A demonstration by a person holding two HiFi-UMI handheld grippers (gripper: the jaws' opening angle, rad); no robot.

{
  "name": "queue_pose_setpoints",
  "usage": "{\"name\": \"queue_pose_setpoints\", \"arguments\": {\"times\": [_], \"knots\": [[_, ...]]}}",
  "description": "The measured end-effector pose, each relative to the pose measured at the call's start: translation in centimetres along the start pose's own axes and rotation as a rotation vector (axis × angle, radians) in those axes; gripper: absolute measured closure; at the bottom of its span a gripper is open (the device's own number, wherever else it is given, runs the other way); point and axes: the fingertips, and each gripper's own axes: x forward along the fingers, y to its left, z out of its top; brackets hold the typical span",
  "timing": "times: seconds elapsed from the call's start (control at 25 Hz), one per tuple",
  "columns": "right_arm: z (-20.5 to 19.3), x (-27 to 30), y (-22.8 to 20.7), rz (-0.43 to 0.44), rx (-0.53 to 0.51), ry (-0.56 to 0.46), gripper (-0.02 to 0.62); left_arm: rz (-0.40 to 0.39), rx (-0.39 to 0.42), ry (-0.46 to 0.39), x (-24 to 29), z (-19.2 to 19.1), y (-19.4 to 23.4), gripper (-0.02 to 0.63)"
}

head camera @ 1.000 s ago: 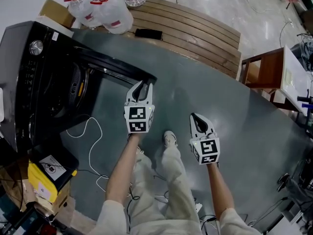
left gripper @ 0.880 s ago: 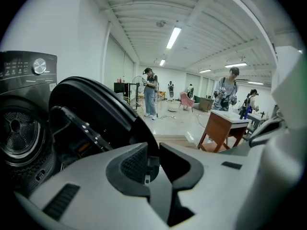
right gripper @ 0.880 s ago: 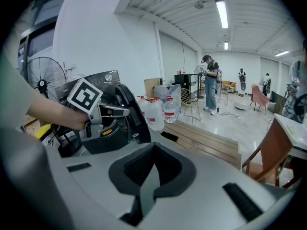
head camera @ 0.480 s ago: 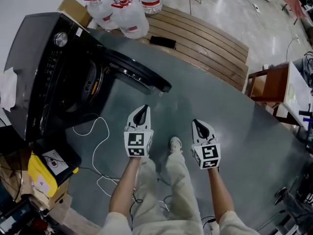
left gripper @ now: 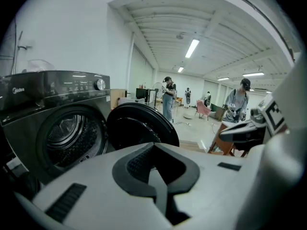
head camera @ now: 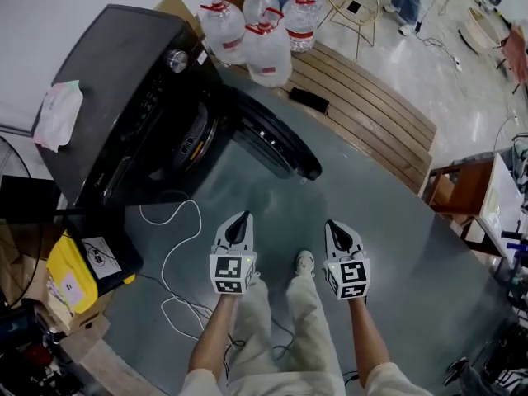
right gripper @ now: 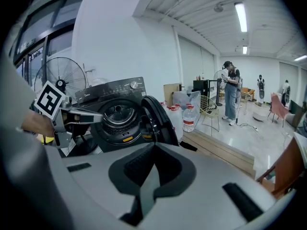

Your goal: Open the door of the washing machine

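The black washing machine [head camera: 124, 97] stands at the upper left of the head view. Its round door [head camera: 272, 143] is swung wide open, and the drum [left gripper: 69, 135] shows behind it. The left gripper view has the open door [left gripper: 141, 128] right of the drum; the right gripper view has the door [right gripper: 156, 121] edge-on. My left gripper [head camera: 241, 220] is shut and empty, well back from the door over the grey floor. My right gripper [head camera: 337, 226] is beside it, shut and empty.
Several large water bottles [head camera: 264, 31] stand behind the machine by a wooden platform [head camera: 363, 118]. A white cable [head camera: 169, 262] loops on the floor by a yellow box [head camera: 70, 283]. A wooden chair [head camera: 454, 196] is at right. People [left gripper: 168, 97] stand far off.
Both grippers drew back from the washing machine; the left one let go of the door's edge and shut. The door swung further open.
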Motion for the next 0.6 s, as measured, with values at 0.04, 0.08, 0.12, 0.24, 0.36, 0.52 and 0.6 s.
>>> {"name": "queue_pose_setpoints", "arguments": {"times": [0.04, 0.08, 0.12, 0.24, 0.36, 0.52, 0.6], "knots": [[0.9, -0.3, 0.7, 0.005, -0.008, -0.005, 0.597, 0.010, -0.003, 0.001, -1.1, 0.4, 0.5, 0.598], [1.9, -0.6, 1.4, 0.011, -0.017, -0.010, 0.597, 0.019, -0.006, 0.003, -2.2, 0.8, 1.0, 0.598], [3.0, -0.9, 2.0, 0.018, -0.026, -0.016, 0.597, 0.028, -0.008, 0.002, -3.3, 1.3, 1.4, 0.598], [6.6, -1.4, 3.7, 0.043, -0.052, -0.046, 0.597, 0.061, -0.014, -0.025, -6.1, 3.9, 2.9, 0.598], [10.0, -2.3, 5.3, 0.061, -0.068, -0.075, 0.597, 0.093, -0.011, -0.058, -8.9, 6.7, 4.4, 0.598], [13.4, -4.2, 7.0, 0.078, -0.089, -0.094, 0.597, 0.132, 0.003, -0.079, -12.5, 9.9, 6.2, 0.598], [14.9, -5.0, 7.5, 0.085, -0.107, -0.102, 0.597, 0.150, 0.000, -0.102, -14.0, 11.5, 6.9, 0.598]]}}
